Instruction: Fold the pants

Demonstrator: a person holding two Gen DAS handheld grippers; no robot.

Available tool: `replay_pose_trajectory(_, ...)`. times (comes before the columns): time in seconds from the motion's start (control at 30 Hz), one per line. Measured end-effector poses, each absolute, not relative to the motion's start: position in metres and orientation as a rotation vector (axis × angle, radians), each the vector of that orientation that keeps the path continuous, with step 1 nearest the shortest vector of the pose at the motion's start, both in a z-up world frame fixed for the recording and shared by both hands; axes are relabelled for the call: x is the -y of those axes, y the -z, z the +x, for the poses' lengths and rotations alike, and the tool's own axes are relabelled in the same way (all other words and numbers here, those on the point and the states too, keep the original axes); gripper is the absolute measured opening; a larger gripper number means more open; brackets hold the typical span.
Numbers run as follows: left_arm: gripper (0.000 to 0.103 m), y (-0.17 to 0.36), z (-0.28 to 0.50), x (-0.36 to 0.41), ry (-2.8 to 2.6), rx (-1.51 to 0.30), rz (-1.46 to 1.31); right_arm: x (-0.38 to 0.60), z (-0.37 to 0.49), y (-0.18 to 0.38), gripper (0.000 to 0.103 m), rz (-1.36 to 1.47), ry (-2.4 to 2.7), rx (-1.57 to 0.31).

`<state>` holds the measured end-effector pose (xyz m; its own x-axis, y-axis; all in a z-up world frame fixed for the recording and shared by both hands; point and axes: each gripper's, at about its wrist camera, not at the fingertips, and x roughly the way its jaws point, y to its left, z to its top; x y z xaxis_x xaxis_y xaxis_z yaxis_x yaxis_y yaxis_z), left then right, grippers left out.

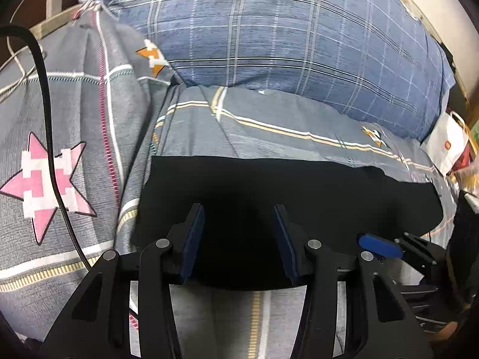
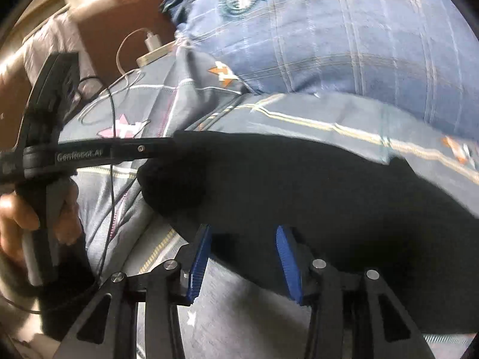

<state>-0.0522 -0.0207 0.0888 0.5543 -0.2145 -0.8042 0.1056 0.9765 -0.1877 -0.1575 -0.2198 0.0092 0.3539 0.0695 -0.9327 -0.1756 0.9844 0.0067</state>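
Black pants (image 1: 287,197) lie flat as a wide dark band across the grey patterned bedsheet (image 1: 269,119). My left gripper (image 1: 238,209) hovers over their near-left part with its jaws apart and nothing pinched between the blue pads. A blue pad of my right gripper (image 1: 377,246) shows at the pants' right edge. In the right wrist view the pants (image 2: 329,185) fill the middle. My right gripper (image 2: 244,230) stands open above their near edge, its pads clear of the cloth. A hand (image 2: 15,218) holds the left gripper's body (image 2: 80,157) at the left.
A bulky blue plaid pillow (image 1: 284,36) lies just beyond the pants. A black cable (image 1: 51,149) runs over the star-patterned sheet on the left. A white charger with its cord (image 1: 54,3) sits at the far left corner. A white paper bag (image 1: 449,146) stands at the right edge.
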Motion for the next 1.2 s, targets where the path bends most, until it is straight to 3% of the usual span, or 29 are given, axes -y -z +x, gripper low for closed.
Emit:
replay_pose_trajectory(0.23, 0.047, -0.087, -0.061, 0.033, 0.186, -0.940, -0.115, 0.236, -0.176, -0.025, 0.043, -0.129, -0.081, -1.176)
replay_pose_trajectory(0.47, 0.046, -0.050, -0.067, 0.018, 0.146, -1.012, -0.127, 0.259, -0.189, -0.031, 0.043, -0.071, -0.052, -1.191)
replay_pose_trajectory(1.2, 0.047, -0.084, -0.063, 0.135, 0.379, -0.971, -0.022, 0.382, -0.240, -0.098, 0.043, 0.119, 0.323, -1.023)
